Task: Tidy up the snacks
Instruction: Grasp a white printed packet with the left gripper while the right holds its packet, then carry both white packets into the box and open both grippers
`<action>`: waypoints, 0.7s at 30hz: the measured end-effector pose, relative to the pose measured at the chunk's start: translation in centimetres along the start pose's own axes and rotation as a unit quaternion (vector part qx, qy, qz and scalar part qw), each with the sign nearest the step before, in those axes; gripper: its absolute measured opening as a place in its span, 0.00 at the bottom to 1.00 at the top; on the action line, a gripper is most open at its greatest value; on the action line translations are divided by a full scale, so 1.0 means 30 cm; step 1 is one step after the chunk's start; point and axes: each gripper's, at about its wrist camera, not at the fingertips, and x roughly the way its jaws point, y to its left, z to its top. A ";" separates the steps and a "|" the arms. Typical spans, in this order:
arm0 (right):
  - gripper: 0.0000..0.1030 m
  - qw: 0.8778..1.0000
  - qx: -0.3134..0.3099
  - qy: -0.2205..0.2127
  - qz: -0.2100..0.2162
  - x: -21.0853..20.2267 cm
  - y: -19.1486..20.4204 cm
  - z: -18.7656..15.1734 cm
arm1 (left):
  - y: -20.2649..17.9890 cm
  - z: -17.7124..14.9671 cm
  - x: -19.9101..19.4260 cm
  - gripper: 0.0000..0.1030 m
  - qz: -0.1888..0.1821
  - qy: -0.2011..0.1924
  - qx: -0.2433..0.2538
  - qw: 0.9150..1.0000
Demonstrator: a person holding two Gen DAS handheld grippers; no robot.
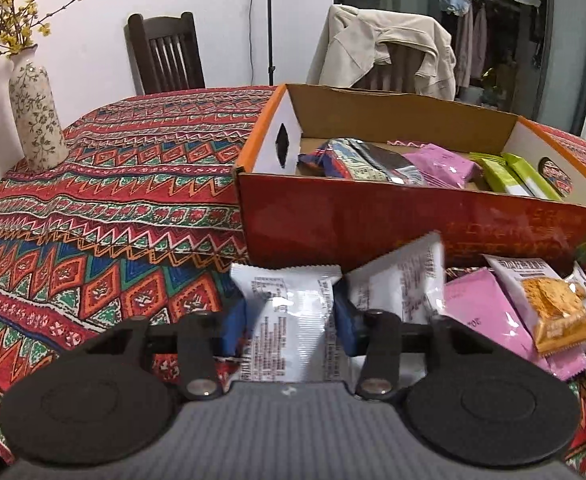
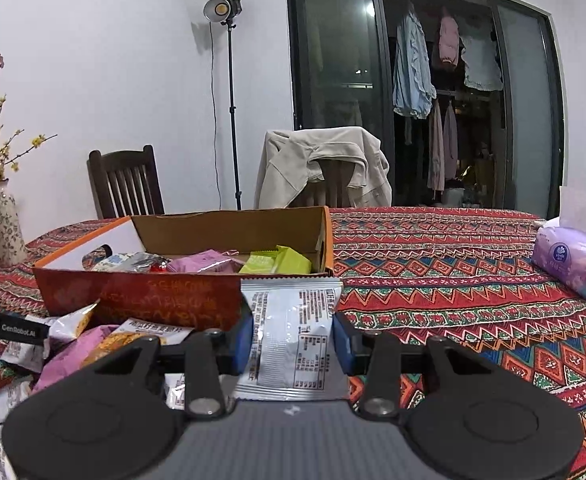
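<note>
Two wrist views, low over the table

Both face the box [image 1: 373, 236] [image 2: 141, 296] closely, left camera from its left, right camera from its right.

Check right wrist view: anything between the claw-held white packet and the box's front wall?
Nothing: the white packet in the right claw overlaps the snack box front directly.

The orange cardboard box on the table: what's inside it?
The orange cardboard box holds snack packets: a blue-and-red patterned one, a pink one and green ones. Its near wall hides the packets' lower parts and whatever lies beneath them.
</note>
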 end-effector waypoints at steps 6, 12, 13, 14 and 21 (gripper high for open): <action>0.40 1.000 -0.003 -0.001 0.001 0.000 0.001 -0.002 | 0.007 -0.014 -0.025 0.41 -0.009 -0.013 0.001 1.000; 0.40 1.000 -0.003 -0.001 0.000 -0.004 0.000 -0.002 | 0.024 -0.011 -0.065 0.41 -0.017 -0.027 0.000 0.999; 0.40 1.000 -0.002 -0.002 0.000 -0.008 0.000 0.000 | 0.029 -0.009 -0.076 0.41 -0.019 -0.032 0.000 0.999; 0.40 1.000 -0.002 -0.004 0.000 -0.011 -0.001 0.001 | 0.034 -0.007 -0.088 0.41 -0.020 -0.038 0.001 0.999; 0.40 1.000 -0.008 -0.014 0.006 -0.034 0.003 0.030 | 0.055 0.050 -0.179 0.41 -0.033 -0.082 0.005 0.996</action>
